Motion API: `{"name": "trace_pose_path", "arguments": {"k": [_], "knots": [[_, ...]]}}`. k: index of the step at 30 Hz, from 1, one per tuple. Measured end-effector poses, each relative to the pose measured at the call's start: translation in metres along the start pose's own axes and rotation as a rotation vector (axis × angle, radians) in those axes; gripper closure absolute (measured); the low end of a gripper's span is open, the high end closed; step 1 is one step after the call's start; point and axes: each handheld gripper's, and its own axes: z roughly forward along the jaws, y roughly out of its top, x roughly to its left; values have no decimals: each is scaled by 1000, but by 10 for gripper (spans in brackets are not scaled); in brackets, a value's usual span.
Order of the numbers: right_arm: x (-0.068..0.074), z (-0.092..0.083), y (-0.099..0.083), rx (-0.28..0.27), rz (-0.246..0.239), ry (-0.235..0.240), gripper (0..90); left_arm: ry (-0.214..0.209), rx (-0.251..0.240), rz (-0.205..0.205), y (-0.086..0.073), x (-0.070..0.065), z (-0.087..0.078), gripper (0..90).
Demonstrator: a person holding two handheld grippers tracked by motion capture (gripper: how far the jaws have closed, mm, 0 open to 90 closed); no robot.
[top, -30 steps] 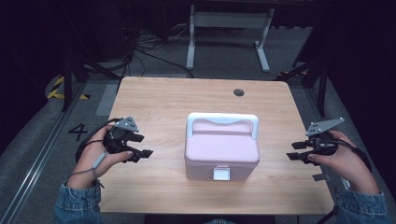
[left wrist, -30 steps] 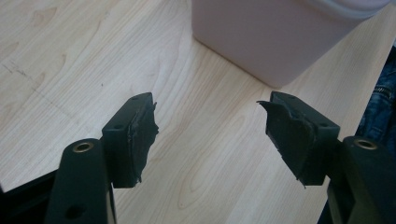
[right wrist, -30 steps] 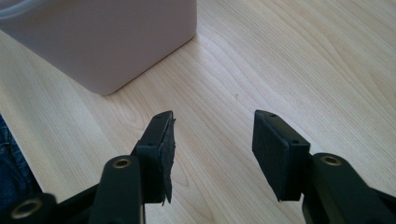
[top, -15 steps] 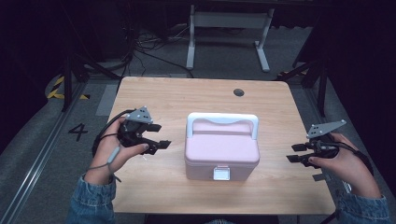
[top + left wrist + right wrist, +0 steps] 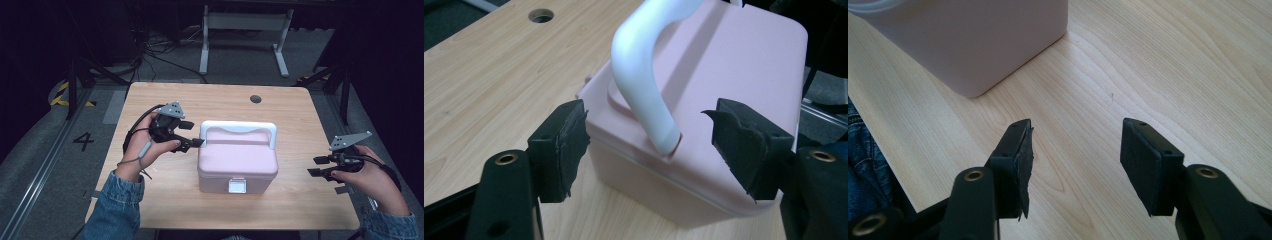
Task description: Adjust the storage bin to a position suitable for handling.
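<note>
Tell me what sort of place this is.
Probably a recording lab, not a home: a bare wooden table on a dark floor, cables trailing behind it, and a painted floor number.

Black two-jaw tool [image 5: 191, 134], grey three-cornered plate [image 5: 172, 108], denim sleeves [image 5: 114, 210]

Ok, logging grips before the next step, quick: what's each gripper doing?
Left gripper: open, jaws just widening, astride the pink box's white handle, not gripping.
Right gripper: open, empty.

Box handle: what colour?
White, on a pink box; the handle shows best in the left gripper view.
</note>
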Motion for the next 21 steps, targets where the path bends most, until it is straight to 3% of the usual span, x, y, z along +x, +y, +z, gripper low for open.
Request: {"name": "trace_pose_path", "arguments": {"k": [9, 21], "knots": [[-1, 0, -4, -2, 25, 6, 477, -41, -7, -9, 15, 11, 21, 312], [-1, 0, -5, -12, 36, 11, 477, -57, -7, 23, 25, 8, 36, 464]]}}
